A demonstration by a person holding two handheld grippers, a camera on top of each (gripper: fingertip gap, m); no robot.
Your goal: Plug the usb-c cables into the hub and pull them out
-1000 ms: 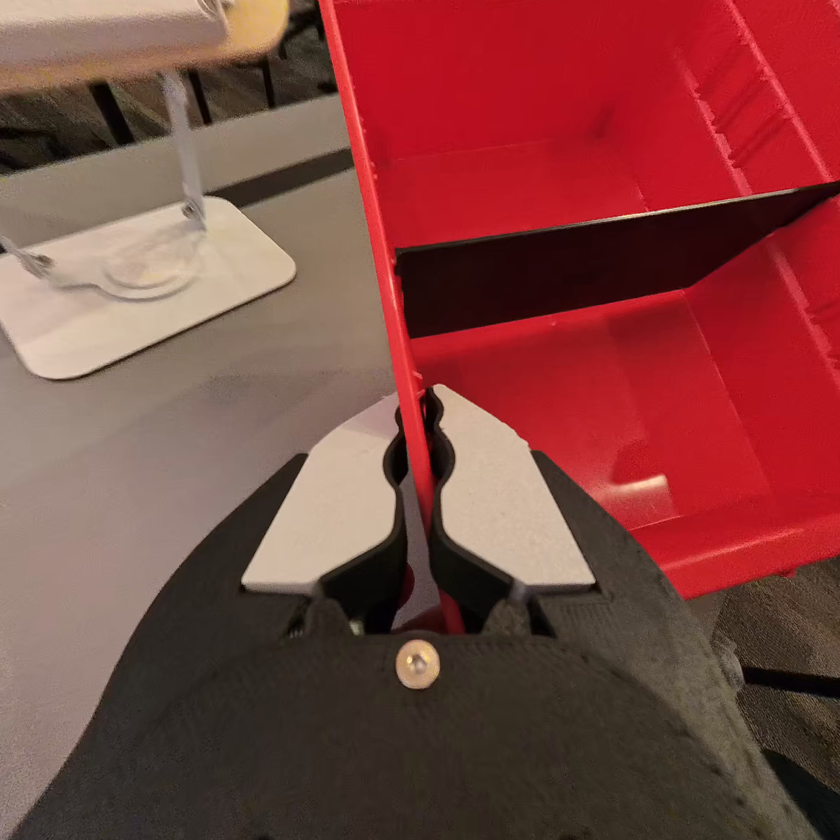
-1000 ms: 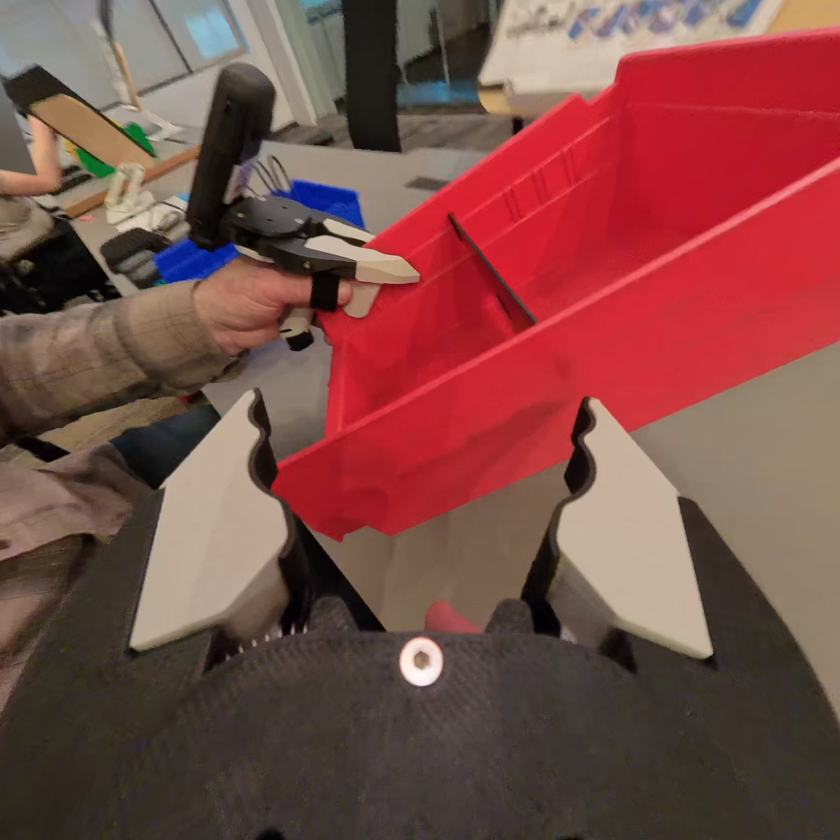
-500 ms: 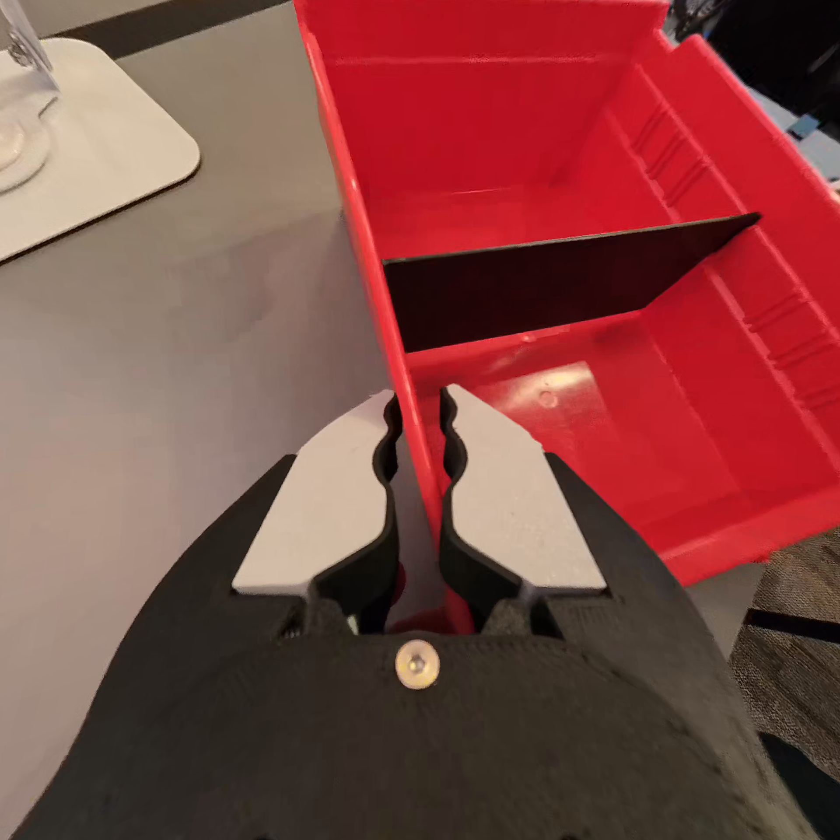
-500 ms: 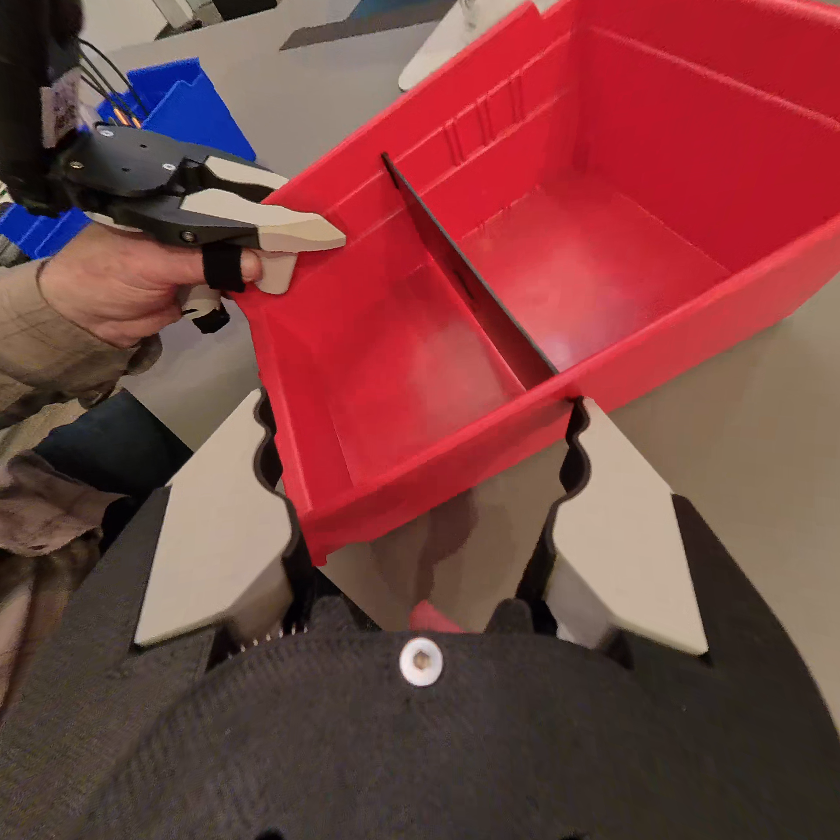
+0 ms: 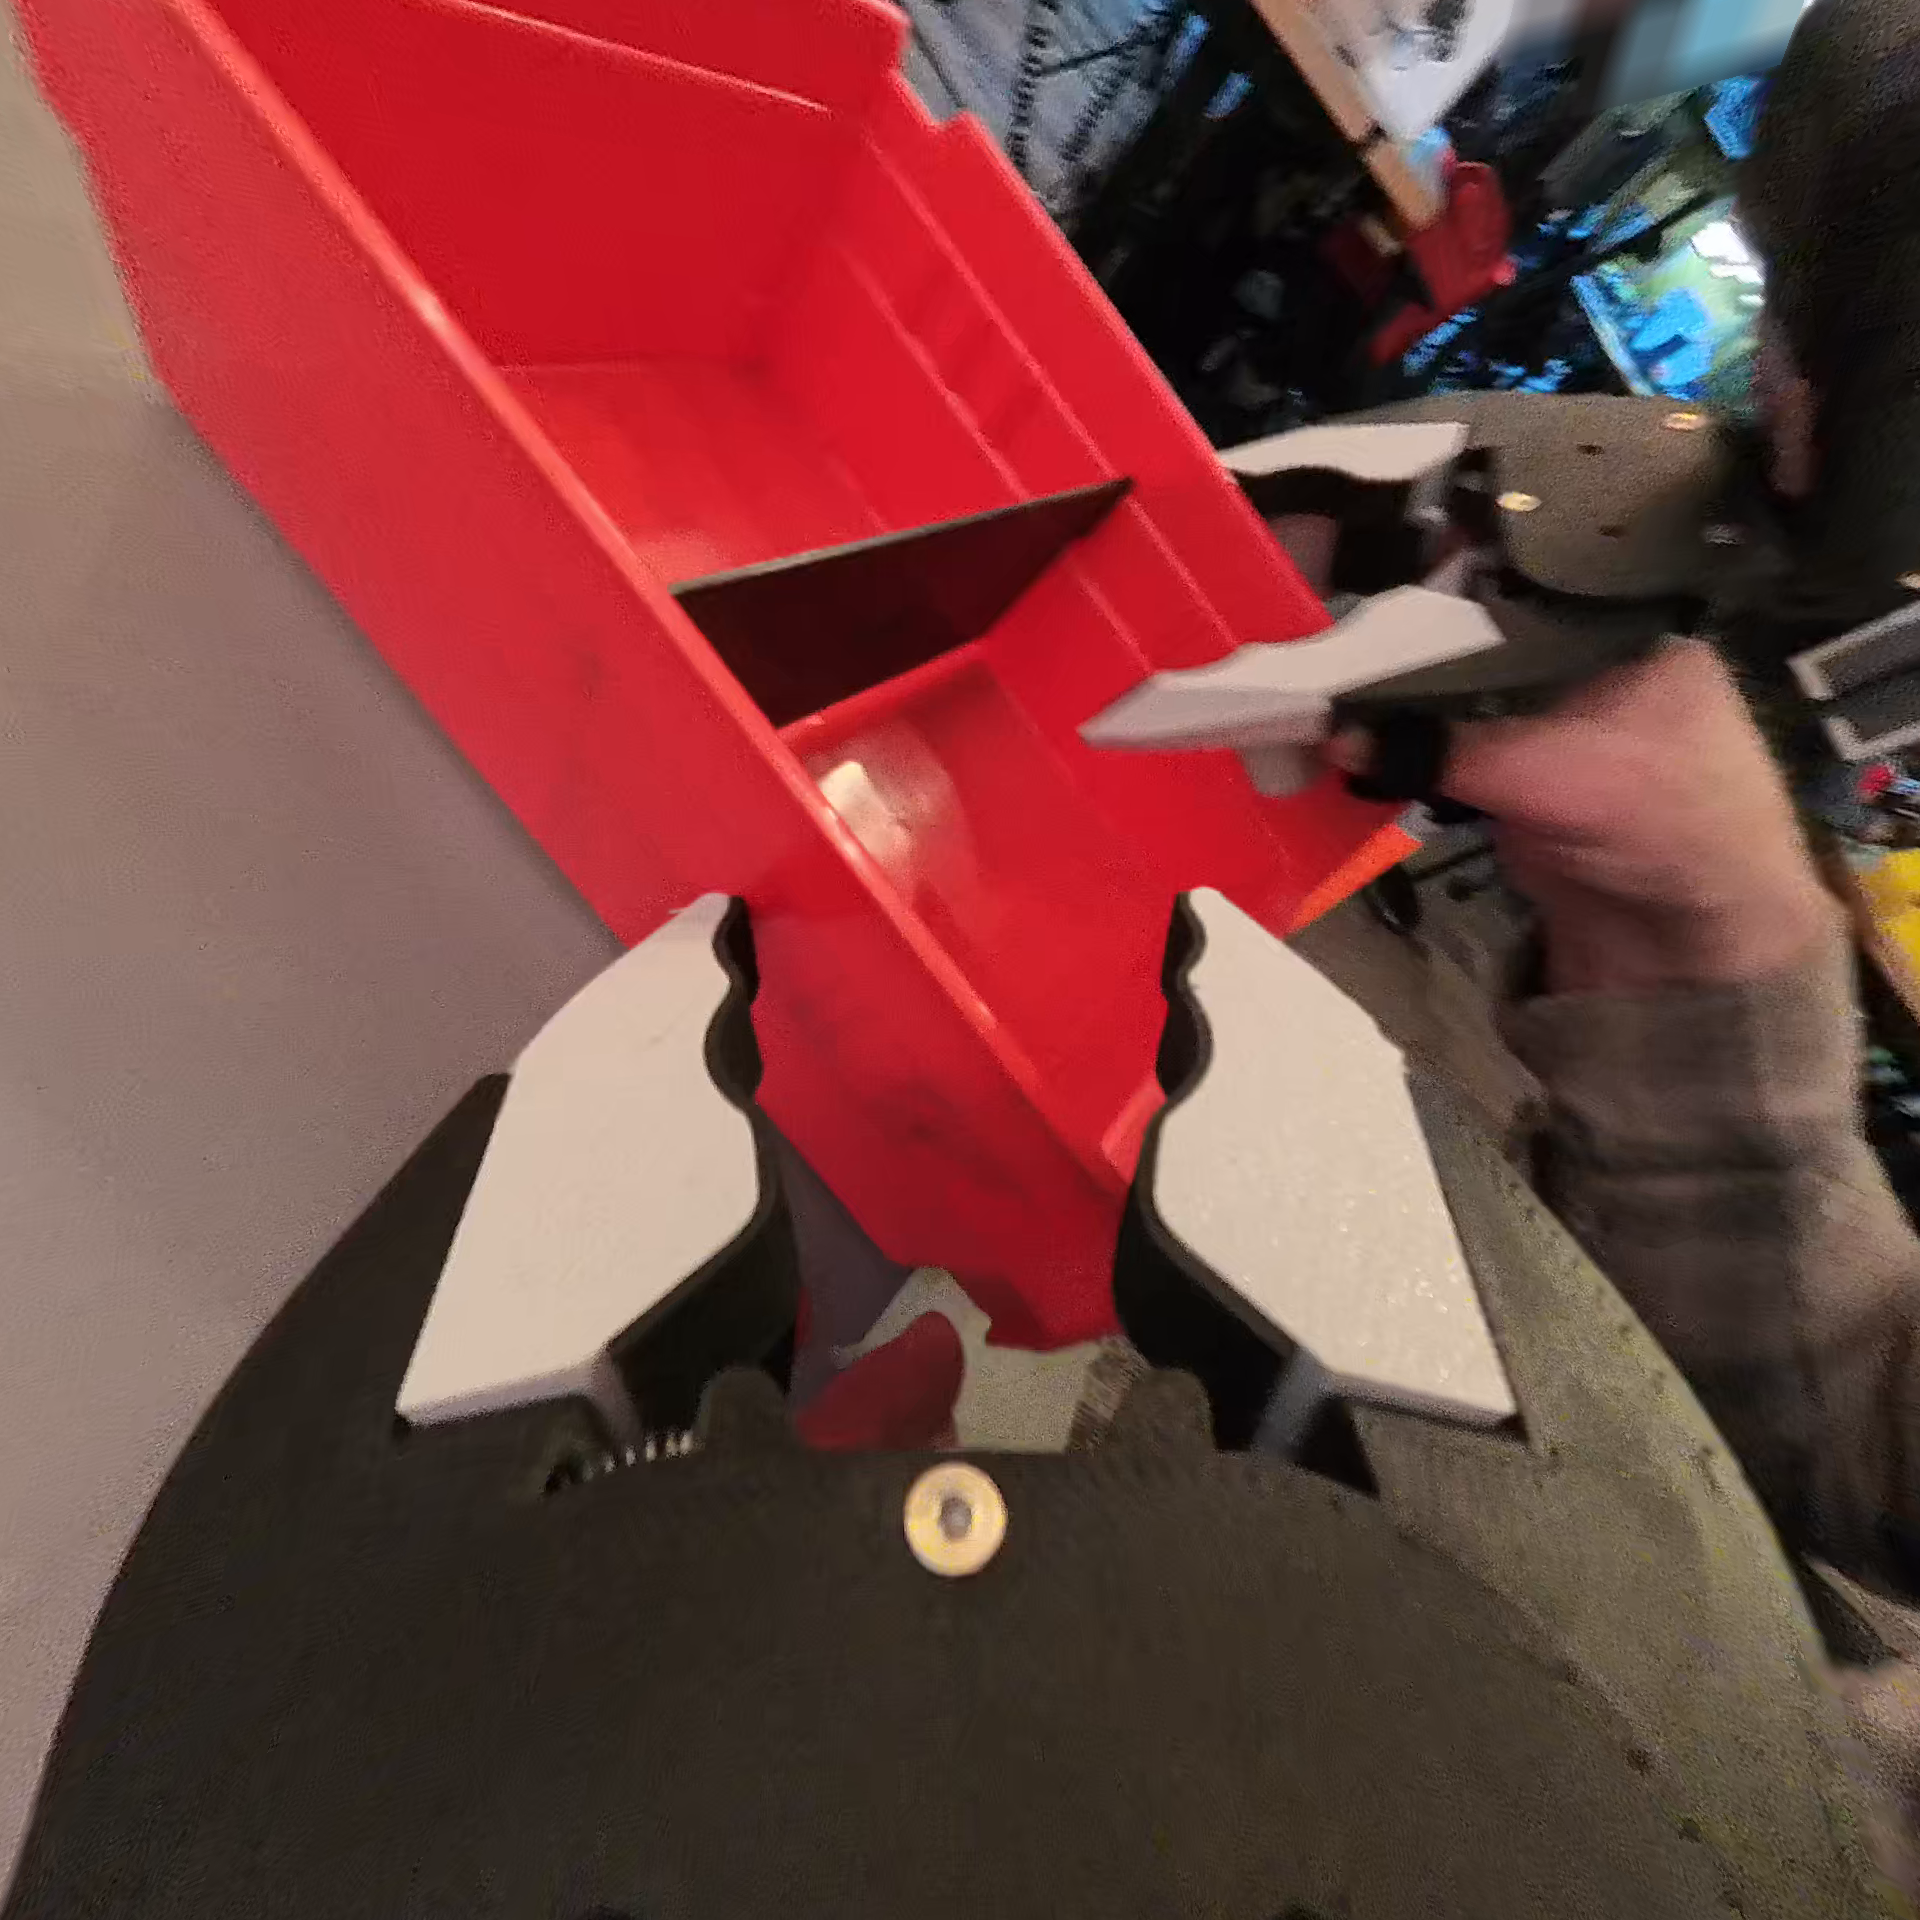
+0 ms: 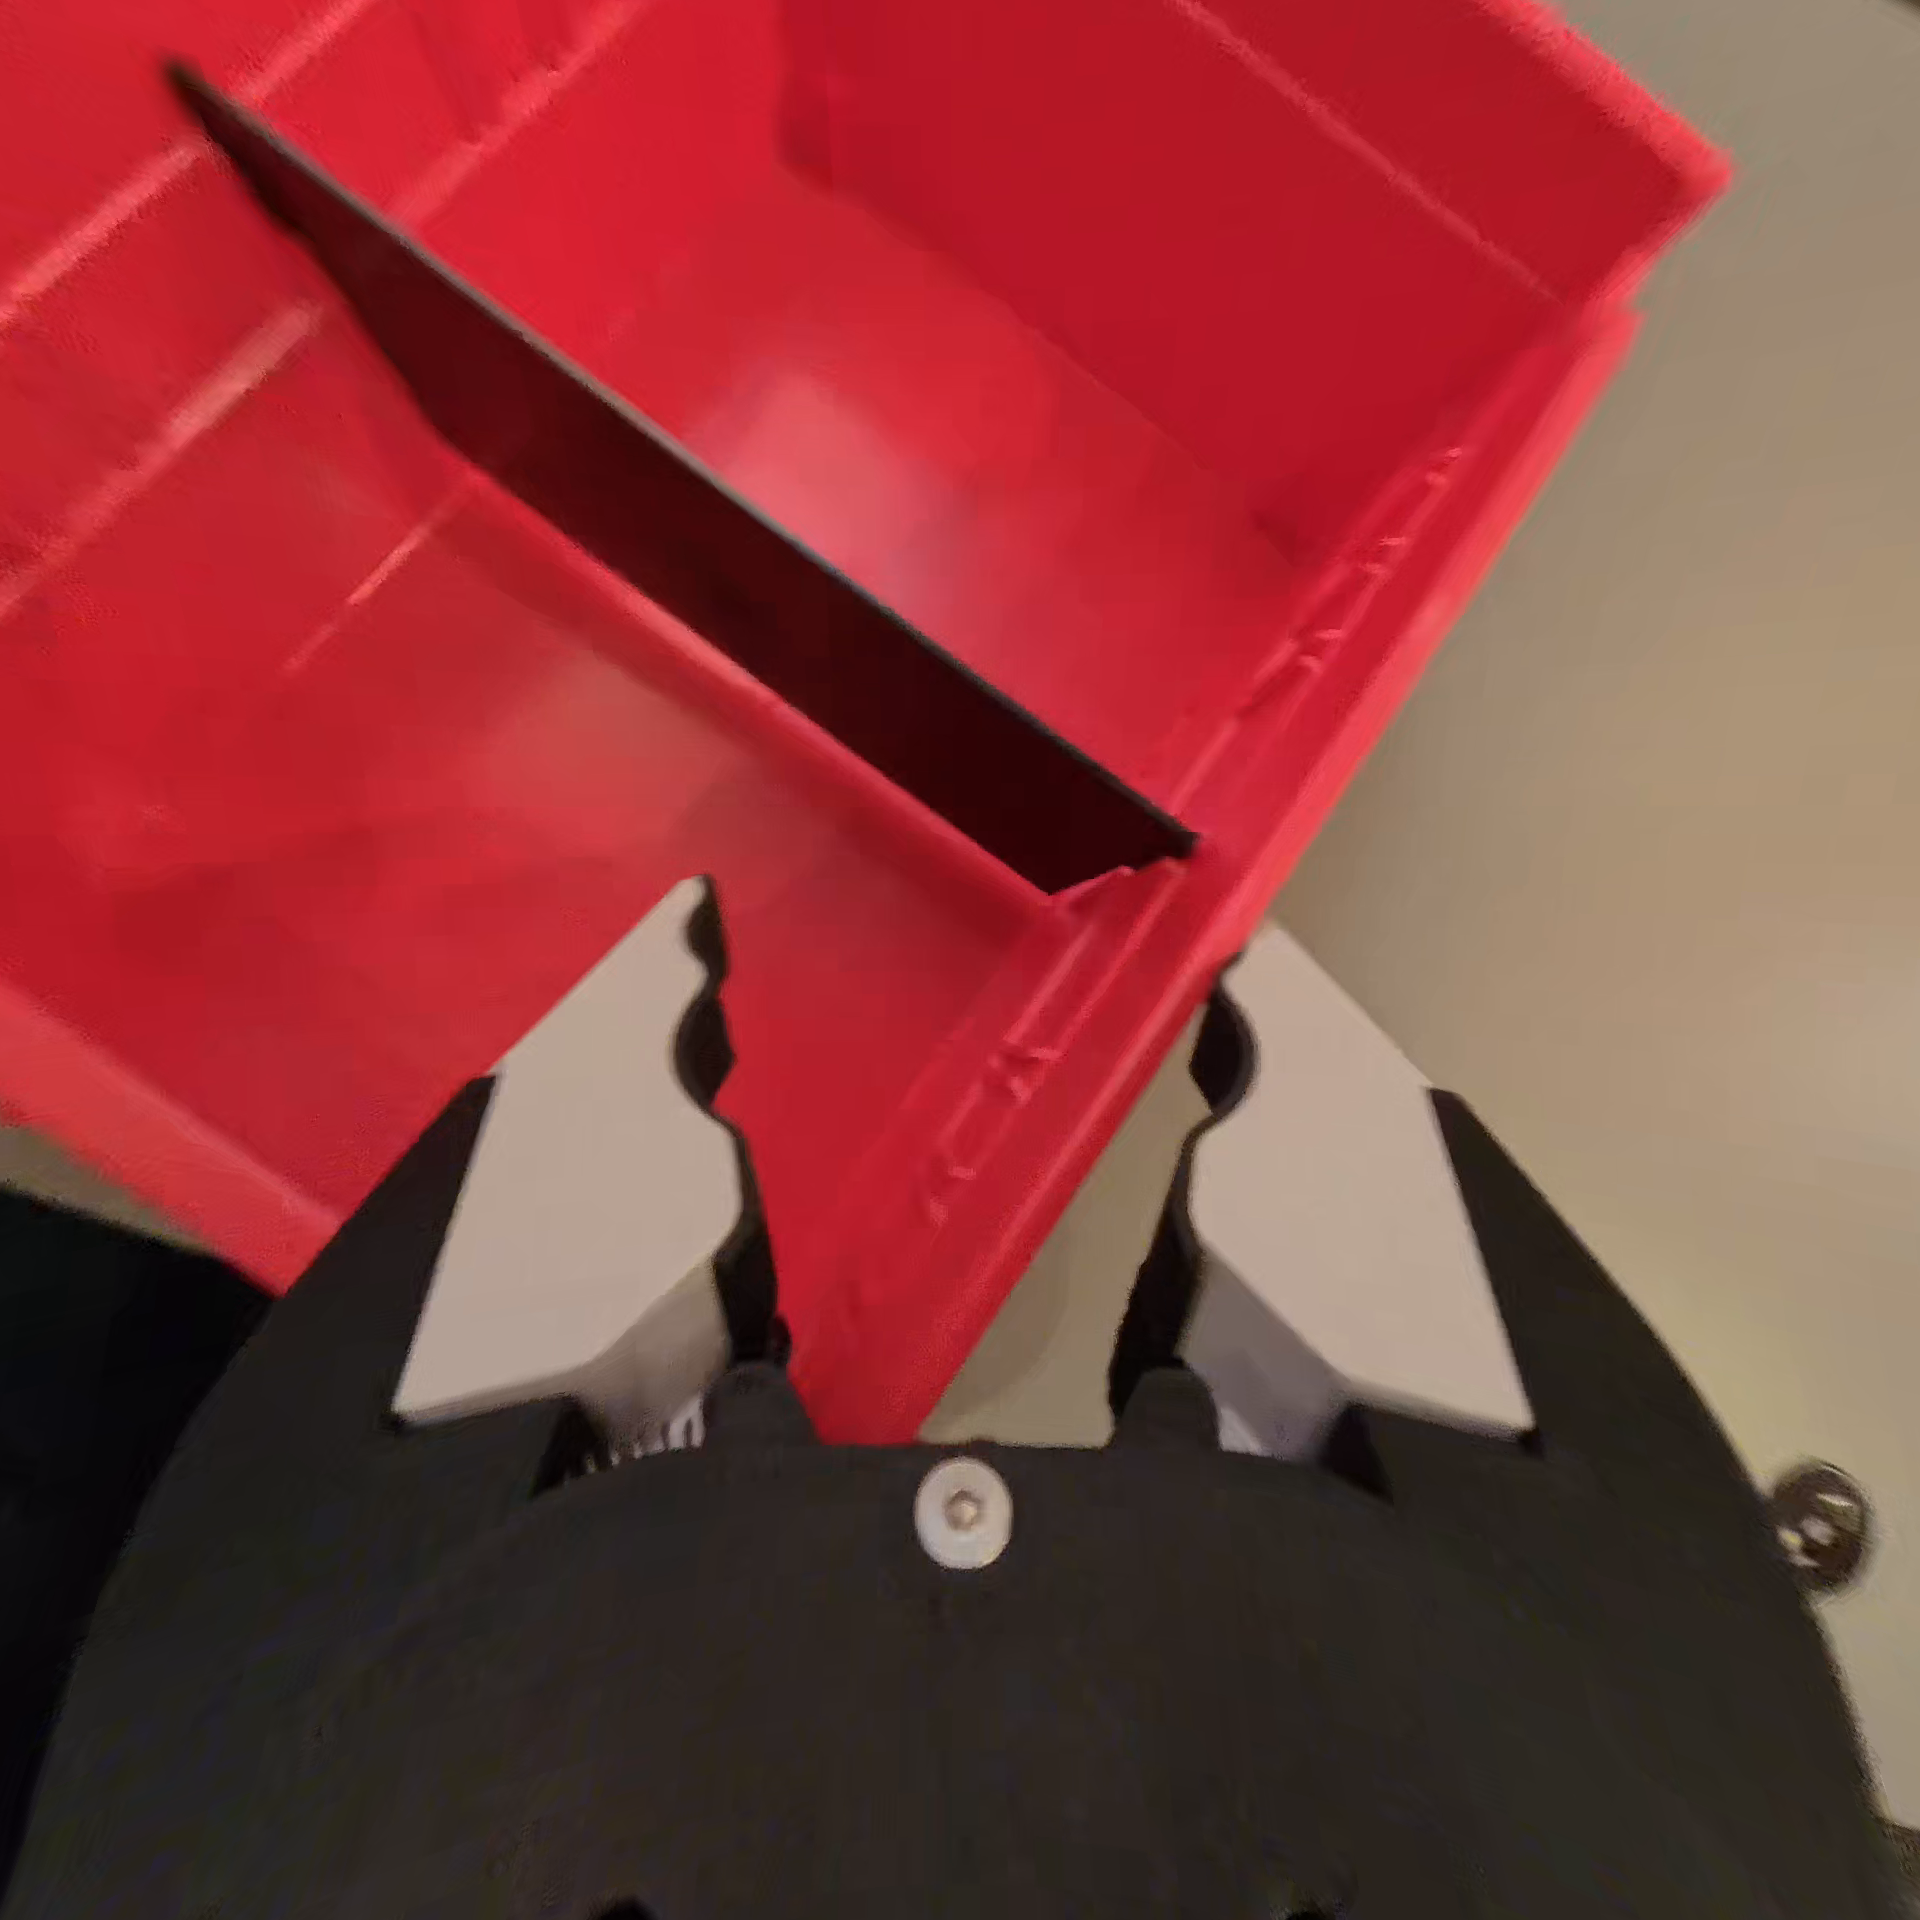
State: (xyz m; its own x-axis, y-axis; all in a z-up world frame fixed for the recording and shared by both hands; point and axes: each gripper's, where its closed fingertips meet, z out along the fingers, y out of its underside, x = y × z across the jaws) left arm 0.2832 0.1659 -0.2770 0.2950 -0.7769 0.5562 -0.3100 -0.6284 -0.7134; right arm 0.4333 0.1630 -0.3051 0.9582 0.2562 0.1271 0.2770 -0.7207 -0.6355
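No USB-C cable or hub shows in either view. An empty red plastic bin point(image 5: 623, 260) with a black divider point(image 5: 883, 613) sits on the grey table point(image 5: 208, 831). My left gripper point(image 5: 951, 914) is open, with the bin's near corner between its fingers. My right gripper point(image 6: 977, 925) is open and straddles the bin's side wall point(image 6: 1039, 1060) just below the divider point(image 6: 675, 582). The right gripper also shows in the left wrist view point(image 5: 1153, 603), held by a person's hand point(image 5: 1621, 831), one finger inside the bin and one outside.
The bin overhangs the table's edge toward the person. Blurred room clutter point(image 5: 1455, 208) lies beyond the bin. Bare table point(image 6: 1714, 727) lies right of the bin, with a small metal object point(image 6: 1818, 1507) near the right gripper.
The left gripper, shut on the bin's wall a second ago, has opened wide. The tilted bin has come down toward the table. The right gripper has moved over the bin's side wall.
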